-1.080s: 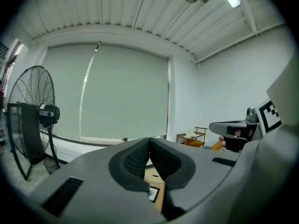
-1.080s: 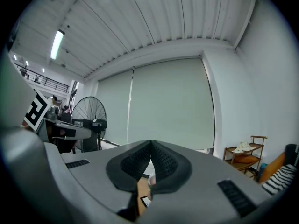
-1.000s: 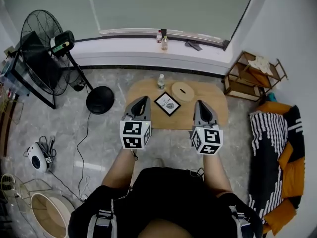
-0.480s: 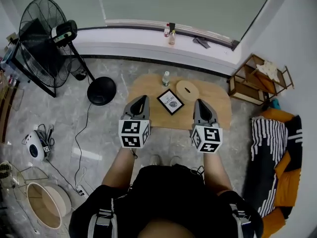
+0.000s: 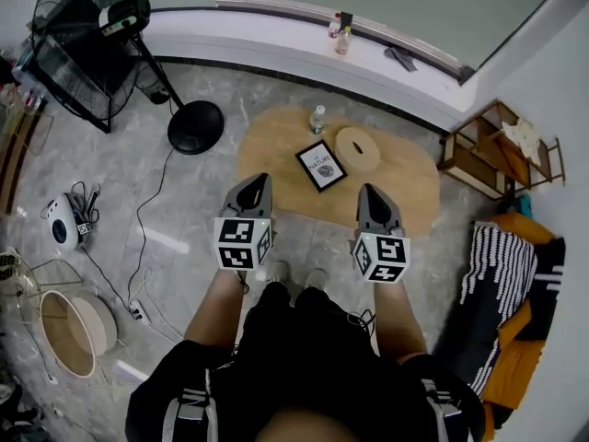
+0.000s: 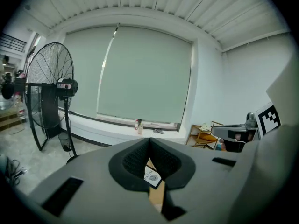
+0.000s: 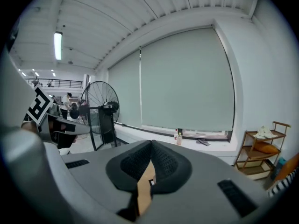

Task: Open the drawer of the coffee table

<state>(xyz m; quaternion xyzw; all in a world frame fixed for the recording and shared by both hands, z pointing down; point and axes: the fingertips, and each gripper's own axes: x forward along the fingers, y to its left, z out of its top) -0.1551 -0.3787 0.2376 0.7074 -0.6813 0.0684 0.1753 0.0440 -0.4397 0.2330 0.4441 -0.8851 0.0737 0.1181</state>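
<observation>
The coffee table [image 5: 276, 150] is a low oval of light wood on the floor ahead of me. A small bottle [image 5: 317, 120], a black-framed card [image 5: 321, 165] and a round wooden disc [image 5: 357, 148] sit on its top. No drawer front shows from above. My left gripper [image 5: 259, 182] hangs over the table's near left edge and my right gripper [image 5: 369, 191] over its near right edge. Both are shut and hold nothing. In the left gripper view the shut jaws [image 6: 150, 141] frame a strip of the table and the card [image 6: 152, 177]. The right gripper [image 7: 150, 144] shows the same wood below its tips.
A large standing fan [image 5: 78, 35] with a round base [image 5: 195, 127] stands at the far left. A wooden shelf [image 5: 502, 150] and striped bedding [image 5: 502, 265] are on the right. A round basket [image 5: 69, 334], a white device [image 5: 63, 224] and cables lie at the left. Bottles [image 5: 340, 30] stand on the window sill.
Both grippers have sunk lower, still shut and side by side. The view has shifted, so the table looks a little larger and the person's feet now show below the grippers.
</observation>
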